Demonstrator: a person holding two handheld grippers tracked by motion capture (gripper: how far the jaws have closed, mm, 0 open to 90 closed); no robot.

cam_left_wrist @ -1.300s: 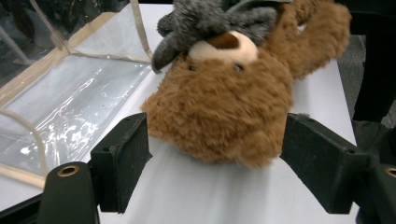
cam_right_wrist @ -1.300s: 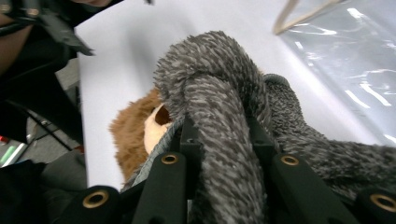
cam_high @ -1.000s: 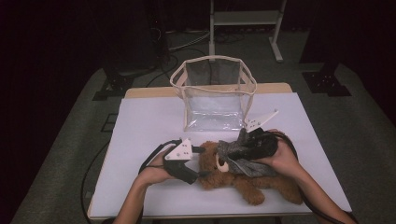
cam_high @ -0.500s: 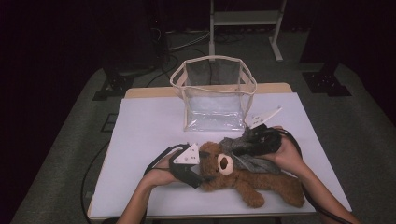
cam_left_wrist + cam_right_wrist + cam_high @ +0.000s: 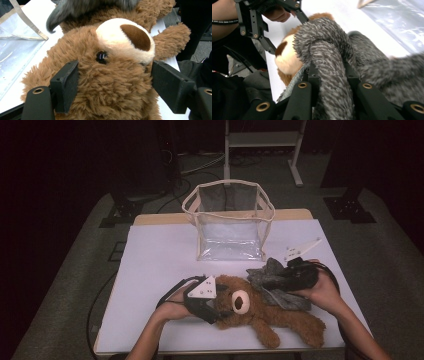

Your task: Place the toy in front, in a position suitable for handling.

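A brown teddy bear lies on its back on the white table, head to the left. My left gripper is shut on its head; in the left gripper view the two black jaws press into the fur on either side of the bear's face. My right gripper is shut on a grey fuzzy garment that lies over the bear's upper body. In the right gripper view a thick fold of the garment is pinched between the jaws, with the bear's snout behind it.
A clear plastic bag with beige trim stands open at the back middle of the table. A rack's legs stand on the floor behind the table. Bare table surface lies to the left of the bear.
My right gripper has shifted to the right with the grey garment, drawing it off the bear's head. The left gripper has stayed on the head.
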